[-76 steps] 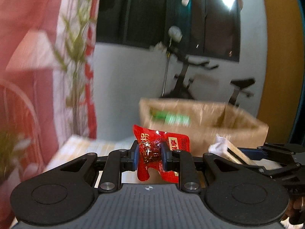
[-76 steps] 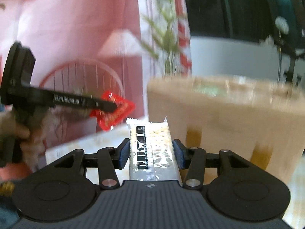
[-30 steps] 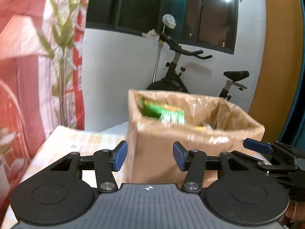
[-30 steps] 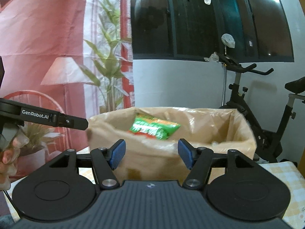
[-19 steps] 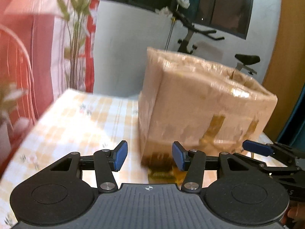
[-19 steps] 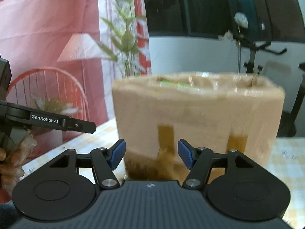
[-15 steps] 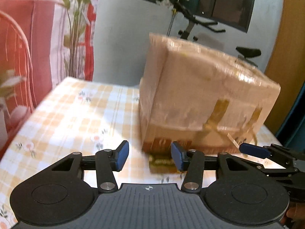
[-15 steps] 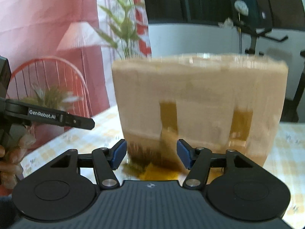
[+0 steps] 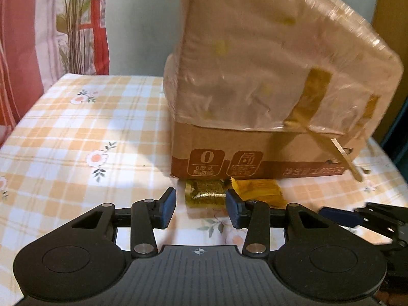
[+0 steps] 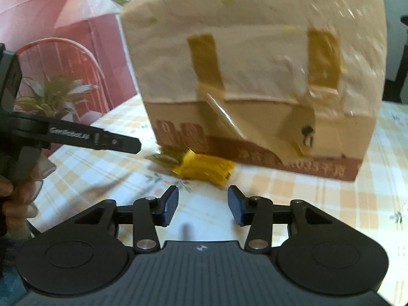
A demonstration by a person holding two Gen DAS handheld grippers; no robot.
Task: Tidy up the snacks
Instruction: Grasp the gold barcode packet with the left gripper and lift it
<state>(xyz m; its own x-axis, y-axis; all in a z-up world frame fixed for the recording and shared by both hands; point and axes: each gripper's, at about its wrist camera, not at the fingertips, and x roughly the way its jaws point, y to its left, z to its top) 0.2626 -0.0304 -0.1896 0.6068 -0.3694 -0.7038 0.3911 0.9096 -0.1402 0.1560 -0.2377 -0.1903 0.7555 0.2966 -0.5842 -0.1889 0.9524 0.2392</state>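
Note:
A gold-green snack packet (image 9: 205, 193) and a yellow snack packet (image 9: 257, 192) lie on the checked tablecloth against the foot of a tape-wrapped cardboard box (image 9: 255, 76). My left gripper (image 9: 201, 207) hangs low over the cloth, its jaws partly narrowed. The gold-green packet shows between its tips and the pads are not pressing on it. My right gripper (image 10: 202, 205) is closing its jaws with nothing between them. The yellow packet (image 10: 204, 168) lies just ahead of its tips, with the gold-green packet (image 10: 165, 156) beyond to the left.
The box (image 10: 255, 76) fills the view right behind the packets. The left gripper's finger (image 10: 119, 144) and a hand (image 10: 10, 191) are at the left in the right wrist view. The right gripper (image 9: 339, 215) reaches in low on the right. The cloth (image 9: 76, 127) runs left to the table edge.
Both grippers let go of the red packet and the cracker pack, then sank from box-top height to the table and tilted down. The two packets came into view. Both jaws narrowed.

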